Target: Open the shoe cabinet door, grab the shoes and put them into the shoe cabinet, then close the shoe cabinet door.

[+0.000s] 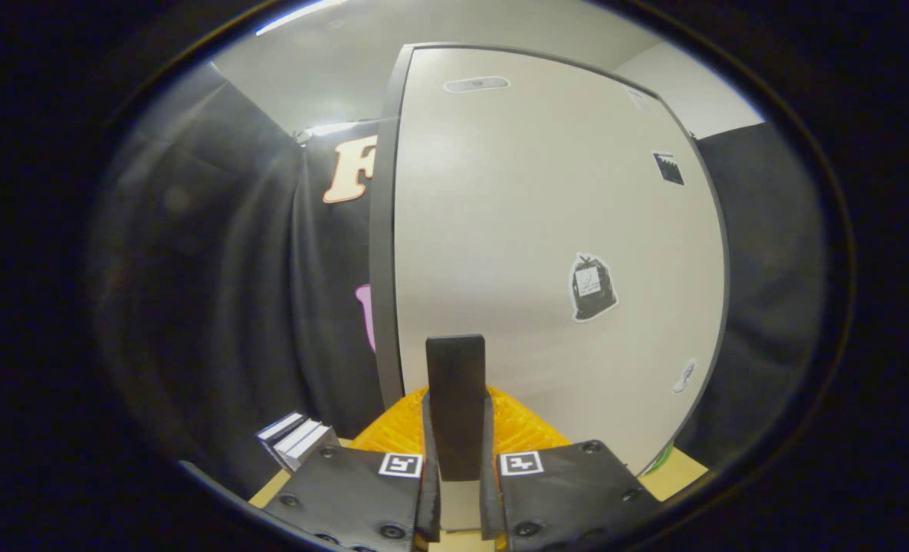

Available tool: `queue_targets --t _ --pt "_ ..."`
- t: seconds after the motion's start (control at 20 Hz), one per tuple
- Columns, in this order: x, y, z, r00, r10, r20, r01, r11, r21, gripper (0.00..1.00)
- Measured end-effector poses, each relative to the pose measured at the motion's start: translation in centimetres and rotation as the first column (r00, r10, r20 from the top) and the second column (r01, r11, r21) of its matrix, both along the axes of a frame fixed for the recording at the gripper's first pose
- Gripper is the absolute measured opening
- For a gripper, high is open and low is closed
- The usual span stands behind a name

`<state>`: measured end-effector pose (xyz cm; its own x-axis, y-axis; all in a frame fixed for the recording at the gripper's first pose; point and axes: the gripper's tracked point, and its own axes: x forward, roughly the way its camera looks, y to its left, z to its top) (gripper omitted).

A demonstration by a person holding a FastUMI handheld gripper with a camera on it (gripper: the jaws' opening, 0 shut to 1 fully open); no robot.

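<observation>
Door [546,230] of the shoe cabinet fills most of what's ahead, standing upright just beyond the fingers. It's a flat, pale, matte panel with a dark edge band. It looks like stiff laminated board, so I'd guess it swings as one rigid piece, not heavy and with no flex. The face is smooth and has nothing to pinch.

Left to right: black cloth hangs in soft folds on the far left. Low down beside the left finger there's a small white stack [297,441], blocky with dark edges, maybe boxes or books. Then comes the door's dark left edge [384,253], which is thin and straight.

Dead centre is a bar [455,368], a dark, flat, square-cornered slab standing upright. The gripper [457,429] is pinched onto it, one finger on each side with no gap showing. My guess is it's the door's pull, and if so it's the right place to hold, being rigid with flat sides. I can't actually see it joining the panel, though.

Behind the bar is something orange [520,425], ribbed or knobbly and plastic-looking. I can't tell what it is.

Further right, stuck on the panel, are a black bag-shaped sticker [593,287], a small dark square [668,169] higher up, and a tiny pale sticker [684,376] near the right edge. A strip of tan tabletop [684,469] shows below, then more black cloth.
</observation>
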<state>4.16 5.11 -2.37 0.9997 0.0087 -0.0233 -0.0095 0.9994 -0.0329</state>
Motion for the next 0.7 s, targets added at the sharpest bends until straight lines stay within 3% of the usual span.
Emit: queue_targets --t 0.7 --pt "-7.8 -2.8 1.2 0.988 0.155 -0.025 -0.154 0.987 0.056 0.22"
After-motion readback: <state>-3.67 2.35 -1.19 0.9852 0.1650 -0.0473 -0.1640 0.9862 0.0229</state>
